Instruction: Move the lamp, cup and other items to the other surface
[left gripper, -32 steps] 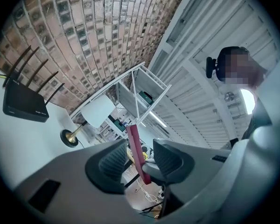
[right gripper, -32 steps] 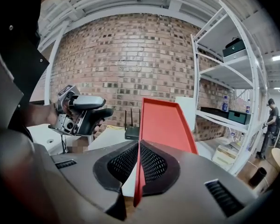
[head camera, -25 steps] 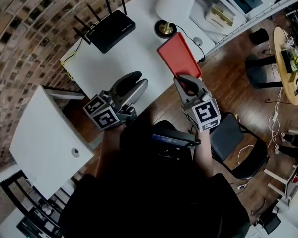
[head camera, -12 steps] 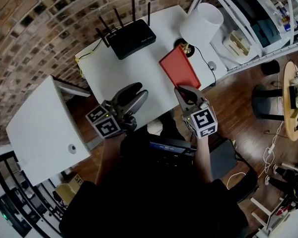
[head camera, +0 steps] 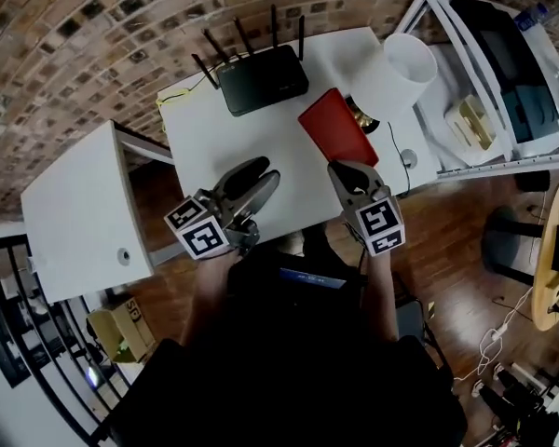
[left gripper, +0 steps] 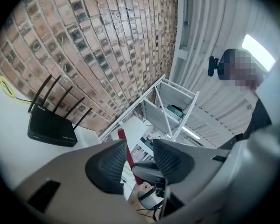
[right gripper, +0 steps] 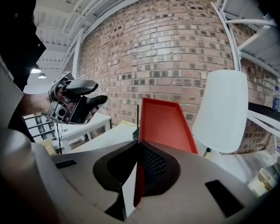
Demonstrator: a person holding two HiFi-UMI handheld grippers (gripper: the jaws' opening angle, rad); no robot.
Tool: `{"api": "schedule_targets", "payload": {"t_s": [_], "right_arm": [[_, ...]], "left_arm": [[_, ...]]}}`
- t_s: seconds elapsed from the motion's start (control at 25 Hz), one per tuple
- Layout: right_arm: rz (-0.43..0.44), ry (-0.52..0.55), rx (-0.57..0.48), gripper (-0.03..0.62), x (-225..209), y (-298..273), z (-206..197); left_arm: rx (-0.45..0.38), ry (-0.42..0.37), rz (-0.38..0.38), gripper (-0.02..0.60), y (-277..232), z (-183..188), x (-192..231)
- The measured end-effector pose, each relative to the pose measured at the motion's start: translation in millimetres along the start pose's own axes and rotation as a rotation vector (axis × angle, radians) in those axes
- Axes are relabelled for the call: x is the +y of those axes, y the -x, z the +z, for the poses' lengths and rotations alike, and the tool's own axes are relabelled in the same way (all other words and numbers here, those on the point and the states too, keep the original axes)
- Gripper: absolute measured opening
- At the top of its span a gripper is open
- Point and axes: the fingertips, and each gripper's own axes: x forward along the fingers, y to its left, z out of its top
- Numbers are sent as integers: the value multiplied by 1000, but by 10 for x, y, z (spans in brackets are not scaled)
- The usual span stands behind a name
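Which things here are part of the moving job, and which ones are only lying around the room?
Job: lamp, red tray gripped by right gripper, router, white side table as likely destination.
Only around: metal shelving, cardboard box, round wooden table.

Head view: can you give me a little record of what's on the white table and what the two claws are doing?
surface: white rectangular table
standing on it: black router with antennas; white-shaded lamp
red plastic tray: gripped at its near edge
right claw: shut on the tray's edge
left claw: open, nothing in it
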Motion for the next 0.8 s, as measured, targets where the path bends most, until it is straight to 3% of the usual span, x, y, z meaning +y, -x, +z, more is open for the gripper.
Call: {"api": "schedule_targets", "payload": {"t_s": [0.36, 0.8], "right_arm": [[139, 9, 57, 38, -479, -119, -400], [264, 28, 150, 38, -387, -369, -851]], "left_arm": [[-35, -9, 113, 204, -475, -201, -56], [-95, -41, 242, 204, -333, -282, -181]]}}
